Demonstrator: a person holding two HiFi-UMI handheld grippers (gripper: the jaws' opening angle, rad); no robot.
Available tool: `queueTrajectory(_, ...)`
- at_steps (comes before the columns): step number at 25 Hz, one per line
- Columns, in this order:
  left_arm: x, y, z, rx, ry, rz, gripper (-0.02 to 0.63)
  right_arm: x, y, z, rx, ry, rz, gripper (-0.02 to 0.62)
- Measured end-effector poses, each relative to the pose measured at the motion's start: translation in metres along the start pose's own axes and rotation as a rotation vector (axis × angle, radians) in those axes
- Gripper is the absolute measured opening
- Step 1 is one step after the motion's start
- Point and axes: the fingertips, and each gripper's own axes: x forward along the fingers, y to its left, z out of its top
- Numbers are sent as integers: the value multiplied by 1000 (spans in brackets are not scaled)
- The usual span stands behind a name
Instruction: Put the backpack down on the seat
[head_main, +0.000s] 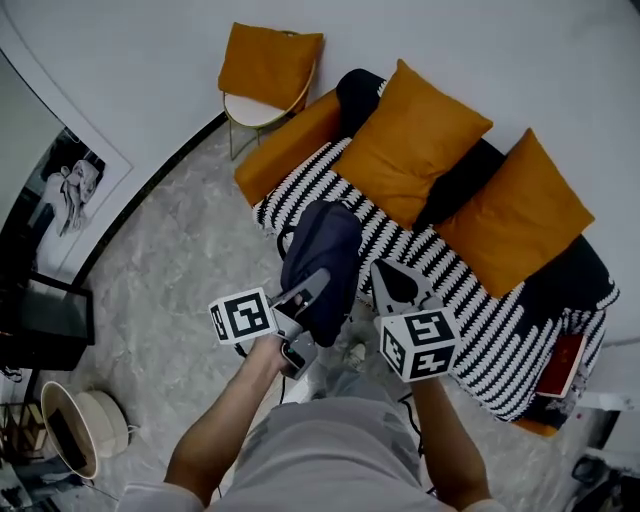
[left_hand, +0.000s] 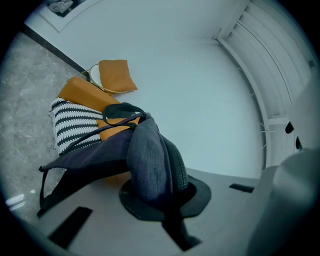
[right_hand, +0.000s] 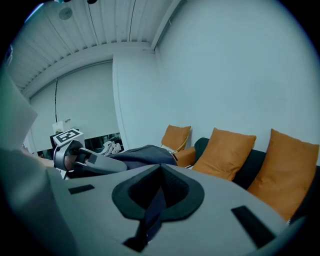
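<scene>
Slippage worries us most: the left gripper (left_hand: 161, 194) has its fingers pressed together on only a bunched fold of the backpack (head_main: 325, 262). The whole weight seems to hang from one pinch of soft cloth, and a jerk on the way down could pull it free. Second risk, placement: the bag hangs at the front edge of the zigzag-covered sofa seat (head_main: 470, 300), partly over the floor (head_main: 170, 270). If it is let go there, we judge it would tip off the edge rather than settle. Third, snagging: loose shoulder straps (left_hand: 65, 175) trail below the body and could catch under it or loop round a jaw at release. The right gripper (right_hand: 159, 181) also has its fingers together, nipping what looks like a thin dark-blue strap (right_hand: 151, 214). We take it for one of the bag's, though we cannot trace it back to the bag, and if the two hands move apart it could tug the pack askew. The orange cushions (head_main: 410, 140) take up the back of the seat, leaving a narrow strip to land on. As to the pack itself: dark navy fabric, soft and slumped, folded over at the pinch, with a ribbed or zippered edge beside the fold in the left gripper view. It looks lightly filled, so we expect it to flop, not stand.
</scene>
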Motion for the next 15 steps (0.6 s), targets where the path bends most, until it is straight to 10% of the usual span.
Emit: queueTrajectory(15, 80, 14, 33, 77, 83, 58, 6, 37, -73, 19, 39, -28, 34, 2)
